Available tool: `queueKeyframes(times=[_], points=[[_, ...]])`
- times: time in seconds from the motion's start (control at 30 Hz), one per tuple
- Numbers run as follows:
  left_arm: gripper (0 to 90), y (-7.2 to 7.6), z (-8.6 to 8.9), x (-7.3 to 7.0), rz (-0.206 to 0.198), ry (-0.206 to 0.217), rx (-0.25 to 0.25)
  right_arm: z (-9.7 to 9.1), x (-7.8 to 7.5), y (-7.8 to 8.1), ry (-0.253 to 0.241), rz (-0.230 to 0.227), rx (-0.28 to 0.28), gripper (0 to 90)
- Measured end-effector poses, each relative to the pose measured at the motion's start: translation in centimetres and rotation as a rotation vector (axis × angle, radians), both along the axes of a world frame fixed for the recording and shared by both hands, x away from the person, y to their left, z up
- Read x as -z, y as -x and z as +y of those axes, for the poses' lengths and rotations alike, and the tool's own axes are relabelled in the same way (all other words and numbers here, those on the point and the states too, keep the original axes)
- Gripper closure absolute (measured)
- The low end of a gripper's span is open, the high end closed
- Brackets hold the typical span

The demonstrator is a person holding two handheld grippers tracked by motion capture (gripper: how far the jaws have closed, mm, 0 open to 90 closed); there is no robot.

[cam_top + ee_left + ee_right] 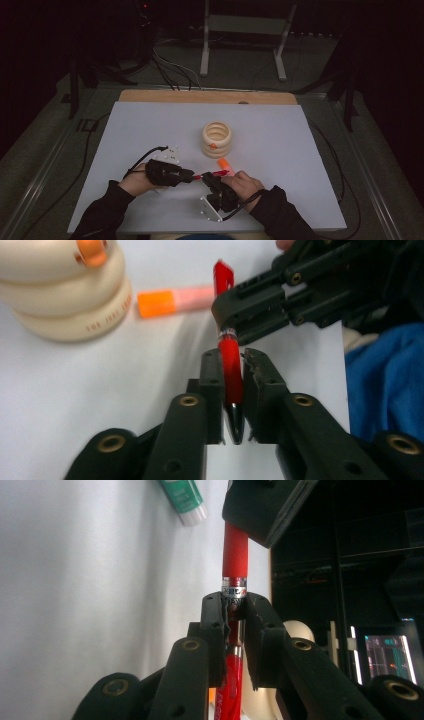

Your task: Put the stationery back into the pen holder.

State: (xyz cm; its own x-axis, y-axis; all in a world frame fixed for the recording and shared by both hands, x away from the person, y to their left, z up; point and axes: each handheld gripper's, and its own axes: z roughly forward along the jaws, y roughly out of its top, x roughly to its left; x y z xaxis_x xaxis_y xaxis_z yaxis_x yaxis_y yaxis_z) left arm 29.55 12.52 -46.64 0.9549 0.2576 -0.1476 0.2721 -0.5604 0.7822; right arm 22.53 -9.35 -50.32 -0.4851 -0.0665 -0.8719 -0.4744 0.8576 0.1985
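A red pen [212, 174] hangs level between my two grippers just above the white table. My left gripper [233, 360] is shut on the pen's [231, 370] tip end, with the dark point lying back between the jaws. My right gripper [234, 602] is shut on the pen [235, 555] at its silver band. In the high view the left gripper [192, 176] and right gripper [209, 178] meet nose to nose near the table's front. The right gripper [235, 325] crosses the pen from the right in the left gripper view.
A stack of cream rings [217, 139] stands mid-table, with an orange peg [91, 250] on it. An orange-capped pink marker [225, 163] lies between the stack and the grippers. A green-and-white tube [186, 500] lies on the white sheet [280, 150].
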Motion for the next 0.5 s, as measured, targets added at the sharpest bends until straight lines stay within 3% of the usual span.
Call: queueKeyframes(times=[0.07, 0.17, 0.5], points=[[55.5, 0.0, 0.2, -0.3, -0.019, 0.029, -0.03, -0.1, -0.1, 0.0, -0.013, 0.004, 0.011, 79.6], [44.6, 0.0, 0.7, -0.9, -0.028, 0.078, -0.067, -0.3, -0.5, -0.1, -0.011, -0.003, 0.011, 79.6], [27.9, -0.3, 2.5, -2.0, -0.047, 0.16, -0.174, -1.7, -2.1, -0.7, -0.119, 0.032, 0.057, 79.5]])
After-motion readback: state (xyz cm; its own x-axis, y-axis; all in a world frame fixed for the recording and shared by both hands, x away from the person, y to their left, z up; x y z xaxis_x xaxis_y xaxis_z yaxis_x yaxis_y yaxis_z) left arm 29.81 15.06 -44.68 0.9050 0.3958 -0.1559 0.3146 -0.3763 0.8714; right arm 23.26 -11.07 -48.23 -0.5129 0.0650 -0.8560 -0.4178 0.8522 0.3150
